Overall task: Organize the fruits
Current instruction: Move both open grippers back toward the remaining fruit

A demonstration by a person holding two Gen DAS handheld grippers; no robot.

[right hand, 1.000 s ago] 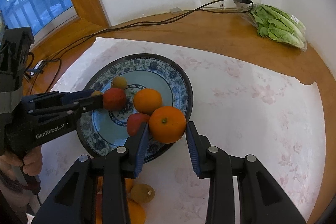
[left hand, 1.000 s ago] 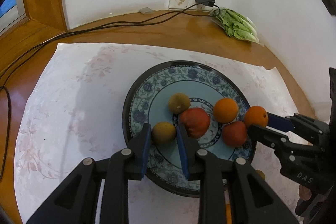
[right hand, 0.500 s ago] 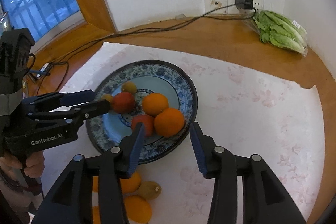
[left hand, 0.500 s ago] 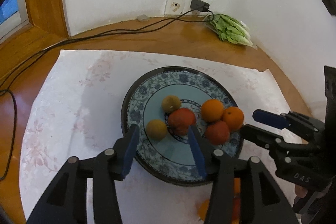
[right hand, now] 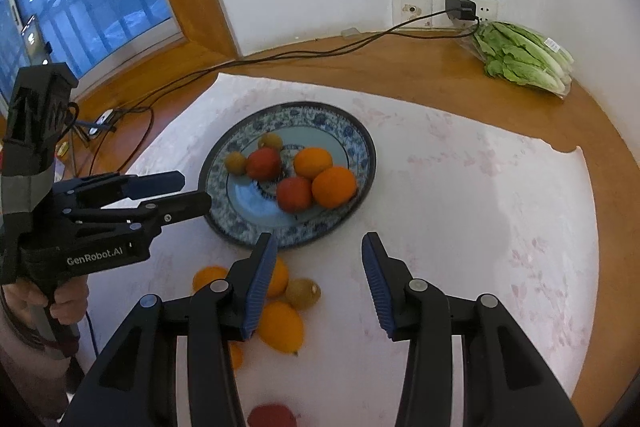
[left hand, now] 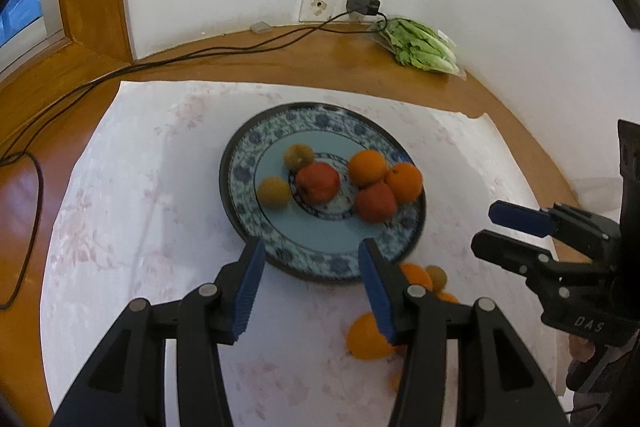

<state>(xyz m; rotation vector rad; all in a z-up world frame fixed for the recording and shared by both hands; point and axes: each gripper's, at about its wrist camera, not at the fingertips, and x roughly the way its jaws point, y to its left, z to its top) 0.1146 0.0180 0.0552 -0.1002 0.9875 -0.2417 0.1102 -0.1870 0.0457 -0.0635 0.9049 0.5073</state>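
Right wrist view: right gripper (right hand: 318, 277) and left gripper (left hand: 310, 285) spread wide, empty, just short of the plate (right hand: 362, 137).

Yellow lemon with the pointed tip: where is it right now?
In the right wrist view the yellow lemon lies on the white cloth, off the blue patterned plate, beside a brown kiwi.

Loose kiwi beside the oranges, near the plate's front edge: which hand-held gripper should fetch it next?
Right, probably. The right hand-held gripper is open with the kiwi just at its left finger; the left hand-held gripper would have to cross over.
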